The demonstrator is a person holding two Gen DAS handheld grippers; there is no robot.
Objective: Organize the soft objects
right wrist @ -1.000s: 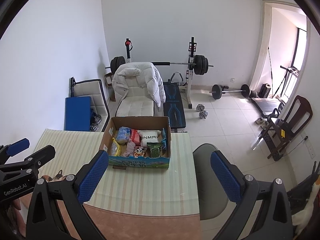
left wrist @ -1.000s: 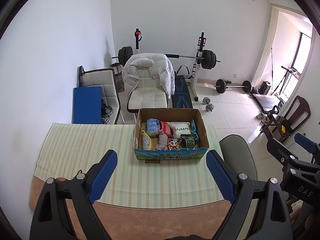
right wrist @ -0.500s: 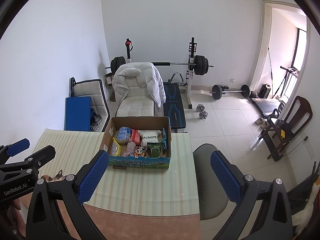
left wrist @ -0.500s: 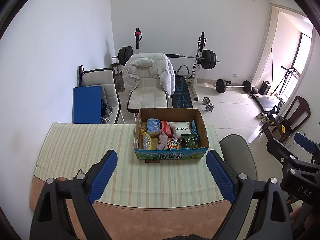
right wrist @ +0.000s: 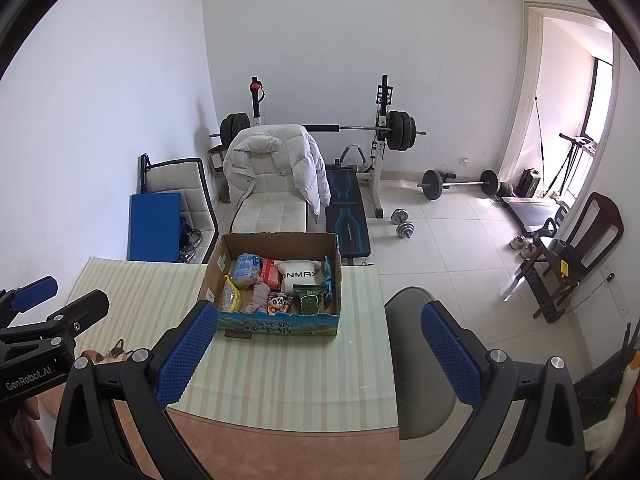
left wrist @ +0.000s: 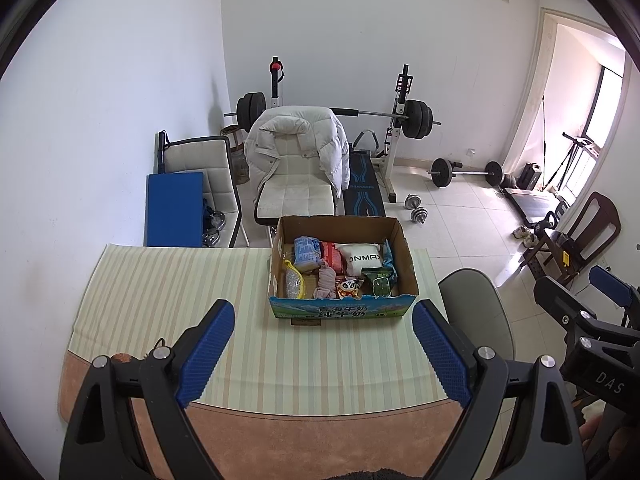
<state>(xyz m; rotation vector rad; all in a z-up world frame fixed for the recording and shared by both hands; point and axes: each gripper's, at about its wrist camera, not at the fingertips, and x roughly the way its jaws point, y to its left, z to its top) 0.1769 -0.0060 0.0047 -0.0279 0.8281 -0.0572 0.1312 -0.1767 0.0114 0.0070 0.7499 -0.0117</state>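
An open cardboard box (left wrist: 280, 288) stands at the far middle of the striped table; it also shows in the right wrist view (right wrist: 336, 280). Inside lie several soft packs: a white pillow pack (left wrist: 362, 258), a blue pack (left wrist: 305, 249), a pink cloth (left wrist: 326, 282) and a green pack (left wrist: 380, 283). My left gripper (left wrist: 322, 346) is open and empty, held above the near table, short of the box. My right gripper (right wrist: 318, 350) is open and empty, near the table's right edge. Each gripper shows at the side of the other's view.
The striped cloth (left wrist: 160, 288) covers the table (left wrist: 320, 432). A grey chair (left wrist: 480, 312) stands at the table's right side. A small brown object (right wrist: 108, 354) lies near the left front. A white chair with a jacket (left wrist: 298, 160) and a weight bench stand behind.
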